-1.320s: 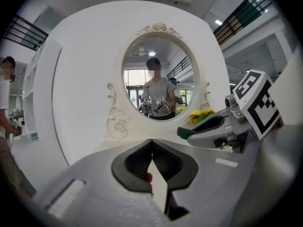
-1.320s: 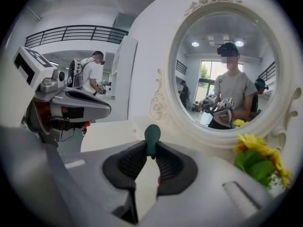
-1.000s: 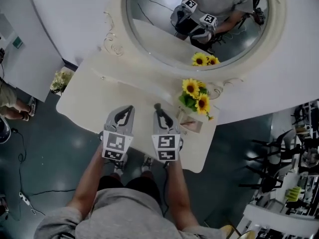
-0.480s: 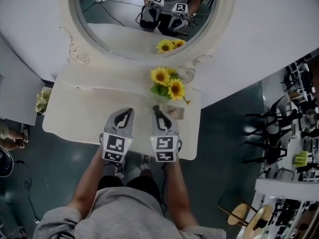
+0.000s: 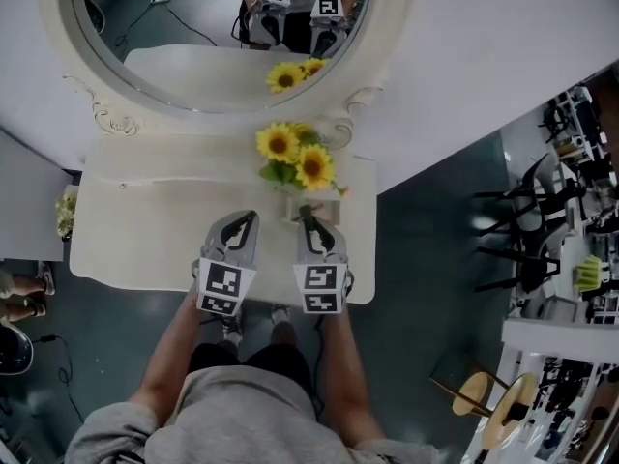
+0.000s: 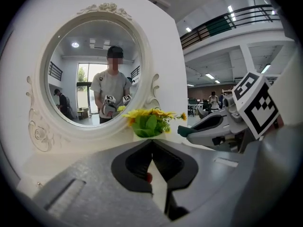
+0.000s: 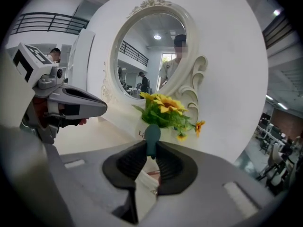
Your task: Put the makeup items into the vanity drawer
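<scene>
1. The sunflowers stand at the back right of the pale tabletop, just below the oval mirror. Every place below is given from them.
2. The right gripper hangs just in front of the sunflowers. Its jaws are pinched narrowly on a teal makeup item, whose rounded end sticks up past the tips (a sponge or a brush cap, I cannot tell which).
3. The left gripper hangs in front of the sunflowers and a little to their left, beside the right one, with its jaws closed together. A small red speck shows low in the seam between them. Whether it is a thin thing pinched there or part of the gripper is unclear.
4. The vanity drawer shows in no view. In the head view the tabletop's front edge lies under both grippers, so I cannot tell whether the drawer is open or closed.
5. No other makeup items are in sight around the sunflowers.
6. My judgement is that one item is in hand and carried, and nothing is visibly stowed yet. What remains is to get the drawer open, probably with the left gripper, lower the teal makeup item in and let it go. Any further items would follow.
</scene>
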### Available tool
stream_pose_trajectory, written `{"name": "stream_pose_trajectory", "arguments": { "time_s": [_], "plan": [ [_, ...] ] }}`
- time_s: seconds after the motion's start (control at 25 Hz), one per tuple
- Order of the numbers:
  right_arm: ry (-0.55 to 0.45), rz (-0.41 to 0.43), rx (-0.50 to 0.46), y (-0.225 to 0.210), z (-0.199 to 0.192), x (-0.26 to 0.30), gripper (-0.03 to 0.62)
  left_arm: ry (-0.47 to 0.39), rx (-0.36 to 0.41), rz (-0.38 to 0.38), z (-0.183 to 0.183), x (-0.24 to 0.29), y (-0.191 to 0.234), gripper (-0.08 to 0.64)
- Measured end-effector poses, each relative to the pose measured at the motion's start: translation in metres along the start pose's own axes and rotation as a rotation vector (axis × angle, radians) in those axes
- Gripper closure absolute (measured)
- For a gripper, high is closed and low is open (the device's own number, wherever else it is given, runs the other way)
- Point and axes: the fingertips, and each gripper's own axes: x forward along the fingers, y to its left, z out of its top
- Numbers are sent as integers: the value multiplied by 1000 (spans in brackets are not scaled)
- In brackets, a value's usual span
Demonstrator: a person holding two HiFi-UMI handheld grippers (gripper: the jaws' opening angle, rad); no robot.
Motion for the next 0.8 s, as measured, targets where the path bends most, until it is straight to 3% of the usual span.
{"name": "stream_pose_trajectory", "arguments": {
  "time_s": [0.8],
  "plan": [
    [149, 72, 32, -9, -69, 67, 515, 127, -54, 7, -59, 43, -9, 549]
  ]
}}
